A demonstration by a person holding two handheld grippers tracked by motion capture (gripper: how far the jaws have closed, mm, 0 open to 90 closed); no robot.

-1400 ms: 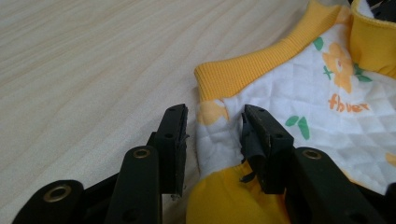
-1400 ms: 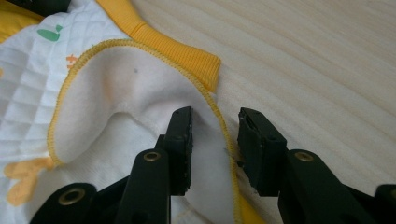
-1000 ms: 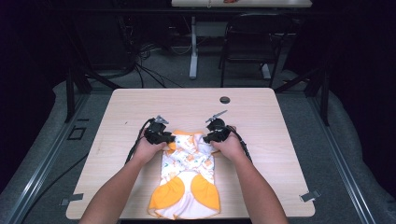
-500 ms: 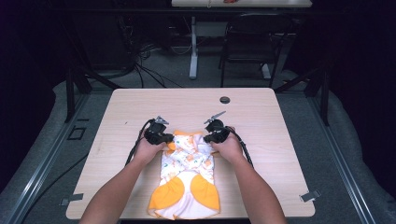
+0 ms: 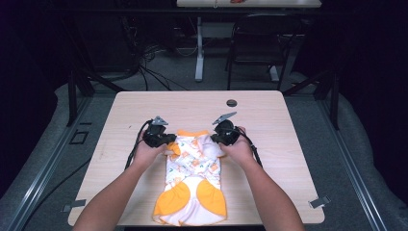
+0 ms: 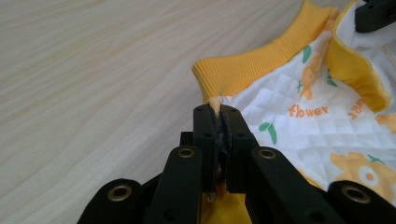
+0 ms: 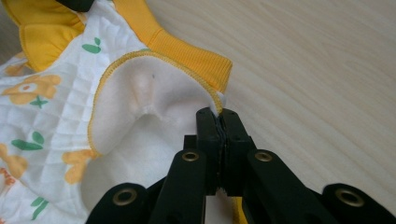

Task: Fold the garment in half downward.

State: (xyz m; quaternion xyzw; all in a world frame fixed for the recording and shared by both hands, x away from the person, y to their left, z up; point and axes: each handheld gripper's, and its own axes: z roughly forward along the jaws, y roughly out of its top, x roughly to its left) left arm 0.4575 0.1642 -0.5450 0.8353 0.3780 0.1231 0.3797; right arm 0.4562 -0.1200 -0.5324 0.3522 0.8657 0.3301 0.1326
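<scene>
Small quilted garment (image 5: 192,183), white with orange flower print, lay flat near the table's (image 5: 120,110) front edge, yellow collar band (image 6: 252,70) toward the far side. Left gripper (image 6: 219,116) was clenched on the cloth at the collar's corner; right gripper (image 7: 220,119) had pinched the fabric edge beside the opposite collar end. Both jaws had just closed. Step: top corners secured. Next move likely calls for lifting both together, evenly, to fold.
</scene>
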